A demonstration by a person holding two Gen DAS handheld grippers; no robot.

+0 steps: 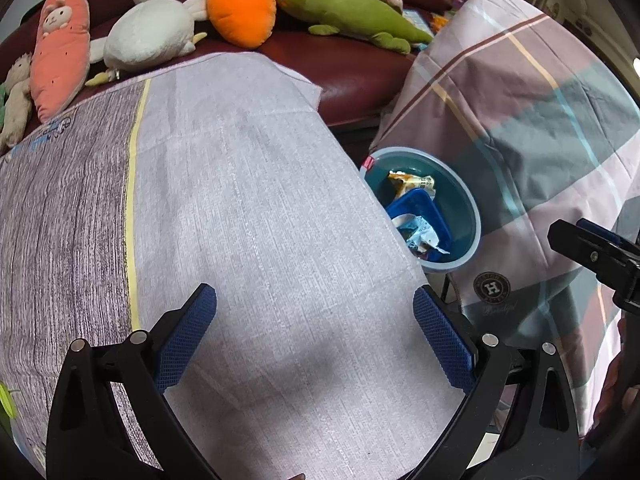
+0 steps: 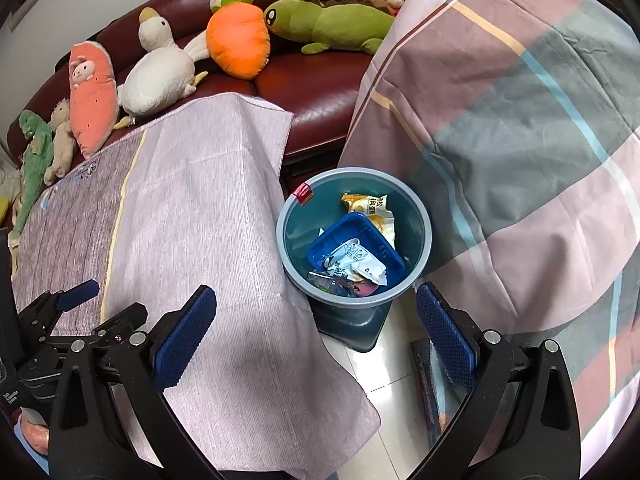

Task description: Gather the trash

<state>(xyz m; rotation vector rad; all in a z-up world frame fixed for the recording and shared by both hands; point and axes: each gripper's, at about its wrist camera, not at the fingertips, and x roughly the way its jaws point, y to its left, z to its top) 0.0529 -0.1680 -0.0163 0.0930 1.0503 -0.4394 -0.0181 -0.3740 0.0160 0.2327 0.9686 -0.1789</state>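
Observation:
A teal waste bin (image 2: pixel 296 236) (image 1: pixel 466 204) stands on the floor between the cloth-covered table and a checked sheet. Inside lie a blue plastic tray (image 2: pixel 332 240) (image 1: pixel 416 204), a crumpled white-blue wrapper (image 2: pixel 356 266) (image 1: pixel 422 236) and a yellow snack packet (image 2: pixel 370 206) (image 1: pixel 412 181). My left gripper (image 1: pixel 314 312) hangs open over the bare tablecloth with nothing between its fingers. My right gripper (image 2: pixel 316 314) is open too, empty, just above and in front of the bin. The left gripper also shows in the right wrist view at the lower left (image 2: pixel 96 312).
The table wears a pale lilac cloth (image 1: pixel 260 200) (image 2: pixel 192 216) with a yellow stripe. A dark red sofa (image 2: pixel 320 92) behind carries several plush toys, among them an orange carrot (image 2: pixel 238 40) and a green lizard (image 2: pixel 336 24). The checked sheet (image 2: pixel 520 160) drapes at the right.

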